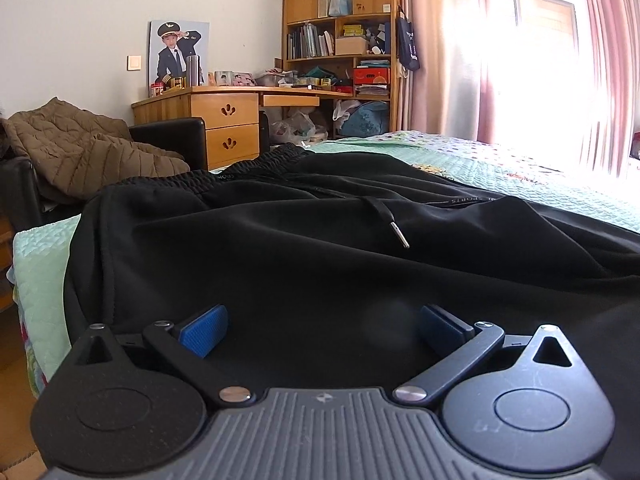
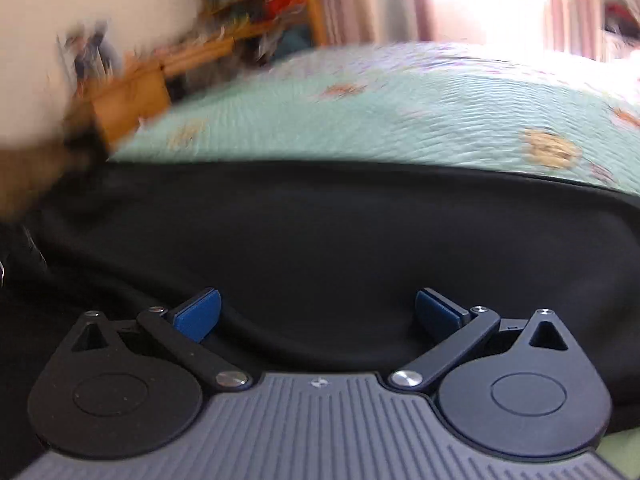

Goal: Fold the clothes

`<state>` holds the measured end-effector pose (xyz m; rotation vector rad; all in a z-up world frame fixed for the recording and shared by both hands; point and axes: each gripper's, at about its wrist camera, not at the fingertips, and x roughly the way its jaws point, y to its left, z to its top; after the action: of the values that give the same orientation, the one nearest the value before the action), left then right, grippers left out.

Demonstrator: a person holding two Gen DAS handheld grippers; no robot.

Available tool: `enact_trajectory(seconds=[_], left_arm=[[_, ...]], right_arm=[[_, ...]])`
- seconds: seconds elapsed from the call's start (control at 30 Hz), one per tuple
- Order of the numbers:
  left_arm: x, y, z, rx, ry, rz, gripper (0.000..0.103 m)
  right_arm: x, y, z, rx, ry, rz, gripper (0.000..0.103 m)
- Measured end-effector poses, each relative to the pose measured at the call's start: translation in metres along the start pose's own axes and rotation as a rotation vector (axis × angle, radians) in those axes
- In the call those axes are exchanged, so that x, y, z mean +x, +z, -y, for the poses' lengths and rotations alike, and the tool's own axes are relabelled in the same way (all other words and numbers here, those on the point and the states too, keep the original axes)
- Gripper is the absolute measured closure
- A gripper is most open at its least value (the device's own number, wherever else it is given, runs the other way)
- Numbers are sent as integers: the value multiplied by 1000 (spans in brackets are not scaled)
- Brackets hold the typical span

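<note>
A pair of black trousers (image 1: 320,248) lies spread across the bed (image 1: 520,168), its elastic waistband toward the desk end and one drawstring (image 1: 390,222) with a metal tip trailing over the cloth. The left gripper (image 1: 322,330) hovers low over the fabric with its two blue pads (image 1: 204,330) standing wide apart and nothing pinched between them. The right gripper (image 2: 318,314) sits over another stretch of the same trousers (image 2: 320,240), its jaws likewise wide apart and empty, a raised fold of cloth running just in front of them (that view is smeared with motion, so little else reads clearly). Beyond the bed stands a wooden desk (image 1: 224,100) with two drawers (image 1: 232,128) stacked one above the other, both closed, and a third shallow drawer to the right. A tall bookshelf (image 1: 340,28) rises over it, its compartments crammed with books, boxes and papers too jumbled to count. One dark bag (image 1: 408,46) hangs off its side. A brown quilted jacket (image 1: 80,144) is heaped on a black chair (image 1: 172,136) on the left.
</note>
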<state>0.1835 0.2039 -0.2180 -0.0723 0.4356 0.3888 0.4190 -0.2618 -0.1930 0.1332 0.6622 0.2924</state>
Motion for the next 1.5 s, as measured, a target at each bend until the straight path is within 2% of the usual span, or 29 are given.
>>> enact_trajectory(seconds=[0.1,0.17,0.2,0.3,0.43,0.47,0.53,0.6,0.67,0.73,0.77,0.8,0.87,0.9,0.97,1.03,1.1,1.13,1.17,1.23,1.3,1.33,1.37,1.5], left_arm=[[1,0,1,5,7,-1,1],[1,1,2,8,11,-1,1],[2,1,2,9,13,-2,1],[3,1,3,14,20,-2,1],[2,1,5,24,31,0,1],[2,1,5,25,33,1,1],[2,1,5,29,37,2,1],[2,1,5,32,35,1,1],[1,2,5,36,34,3,1],[-1,4,6,53,31,1,1],[-6,10,7,73,24,-5,3],[-13,19,10,82,3,13,5],[-28,50,22,73,-72,123,1],[-29,69,34,91,-121,165,1],[-13,113,71,191,-239,177,1],[23,144,104,236,-338,164,1],[77,163,130,253,-370,89,1],[116,168,140,270,-354,-8,1],[155,169,145,294,-309,-105,2],[220,159,138,357,-159,-245,5],[265,152,101,287,-152,-358,0],[277,155,79,235,-197,-387,0],[282,159,63,236,-196,-380,0],[298,174,11,301,-27,-302,2]], right_arm=[[-34,0,83,167,-288,35,0],[-62,-4,118,273,-407,54,0],[-74,-5,116,272,-394,93,0],[-81,1,81,182,-225,145,0],[-25,24,9,-12,-64,73,0],[-9,28,-4,-49,-44,46,0],[16,31,-8,-109,-74,-15,0],[24,28,7,-127,-183,-66,0],[8,27,59,-49,-310,-41,0],[-21,14,125,134,-562,-66,0],[-40,16,148,233,-652,-71,0],[-57,20,151,272,-678,-37,0],[-81,30,128,230,-581,68,0],[-76,37,106,188,-506,72,0],[-44,52,47,78,-341,53,0],[9,59,-22,-43,-192,21,0],[62,63,-82,-142,-74,-18,0],[87,64,-109,-192,-33,-35,0],[108,61,-127,-244,-27,-53,0],[143,59,-137,-308,-56,-97,0],[139,64,-102,-248,-29,-81,0],[132,65,-76,-238,-85,-78,0],[117,63,-42,-230,-137,-71,0],[51,49,122,-55,-343,-72,0]])
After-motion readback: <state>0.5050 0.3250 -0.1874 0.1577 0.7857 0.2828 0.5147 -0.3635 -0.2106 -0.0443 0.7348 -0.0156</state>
